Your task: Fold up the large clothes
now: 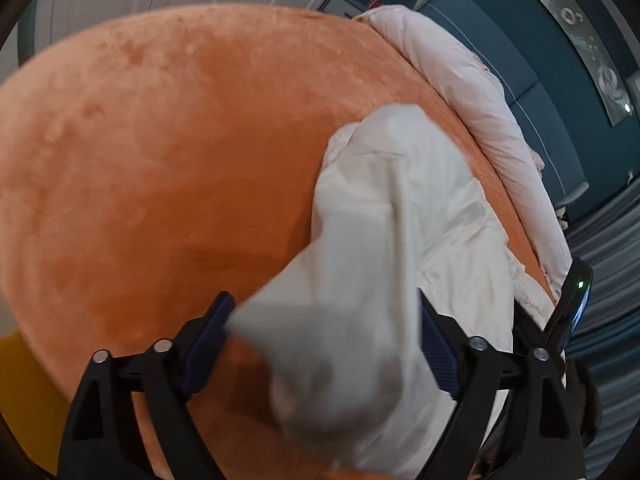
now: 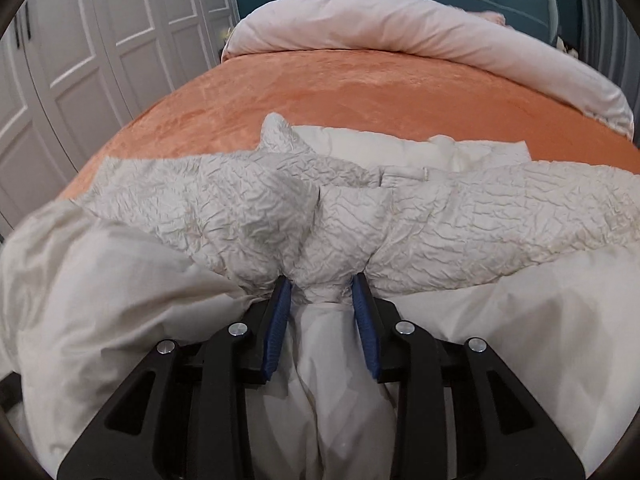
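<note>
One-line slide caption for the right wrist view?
Right gripper pinches a bunched fold of the cream coat on the orange bed.

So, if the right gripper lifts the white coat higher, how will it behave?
Probably floppy: the white coat bunches where the right gripper pinches it. It looks padded, so likely bulky yet light. Its crinkled shell may slip; a loose end lies between the open left gripper.

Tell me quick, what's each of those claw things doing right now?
Left gripper: open wide, white garment loose between its fingers.
Right gripper: closed on a bunched fold of the white garment.
</note>
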The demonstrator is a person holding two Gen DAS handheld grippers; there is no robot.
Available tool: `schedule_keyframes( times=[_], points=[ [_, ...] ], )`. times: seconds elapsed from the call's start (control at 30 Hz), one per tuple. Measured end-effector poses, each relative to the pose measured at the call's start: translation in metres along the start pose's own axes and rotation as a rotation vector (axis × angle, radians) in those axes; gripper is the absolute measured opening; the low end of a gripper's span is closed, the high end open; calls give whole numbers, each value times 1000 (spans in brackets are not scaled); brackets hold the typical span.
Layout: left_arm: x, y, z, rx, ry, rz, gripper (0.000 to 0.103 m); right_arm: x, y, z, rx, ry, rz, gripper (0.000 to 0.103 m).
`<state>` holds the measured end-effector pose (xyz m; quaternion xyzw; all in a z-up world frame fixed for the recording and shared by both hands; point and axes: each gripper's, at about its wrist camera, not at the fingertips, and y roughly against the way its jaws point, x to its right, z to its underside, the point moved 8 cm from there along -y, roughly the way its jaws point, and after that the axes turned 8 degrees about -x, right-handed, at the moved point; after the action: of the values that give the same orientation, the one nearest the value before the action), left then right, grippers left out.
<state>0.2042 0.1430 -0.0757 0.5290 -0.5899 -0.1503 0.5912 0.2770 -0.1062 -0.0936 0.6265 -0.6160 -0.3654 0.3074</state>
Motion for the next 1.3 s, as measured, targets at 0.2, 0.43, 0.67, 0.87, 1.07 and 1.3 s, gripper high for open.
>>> schedule_keyframes(
  times=[0.2, 0.43, 0.67, 0.87, 1.07, 1.3],
  points=[
    [34, -22, -5, -51, -63, 111, 45, 2, -3, -2, -3, -9, -10, 31],
    [92, 28, -10, 2, -160, 155, 12, 23, 95, 10, 79, -106, -162, 30],
    [175, 85, 16, 106, -355, 164, 10, 43, 152, 121, 30, -131, -243, 24],
    [250, 94, 66, 108, -570, 155, 10, 24, 117, 155, -2, -98, -243, 12],
    [340, 72, 134, 63, -856, 165, 10, 57, 158, 171, -34, -234, -359, 10],
    [388, -11, 214, -84, -1037, 119, 10, 148, 242, 221, 15, -346, -233, 10]
  ],
)
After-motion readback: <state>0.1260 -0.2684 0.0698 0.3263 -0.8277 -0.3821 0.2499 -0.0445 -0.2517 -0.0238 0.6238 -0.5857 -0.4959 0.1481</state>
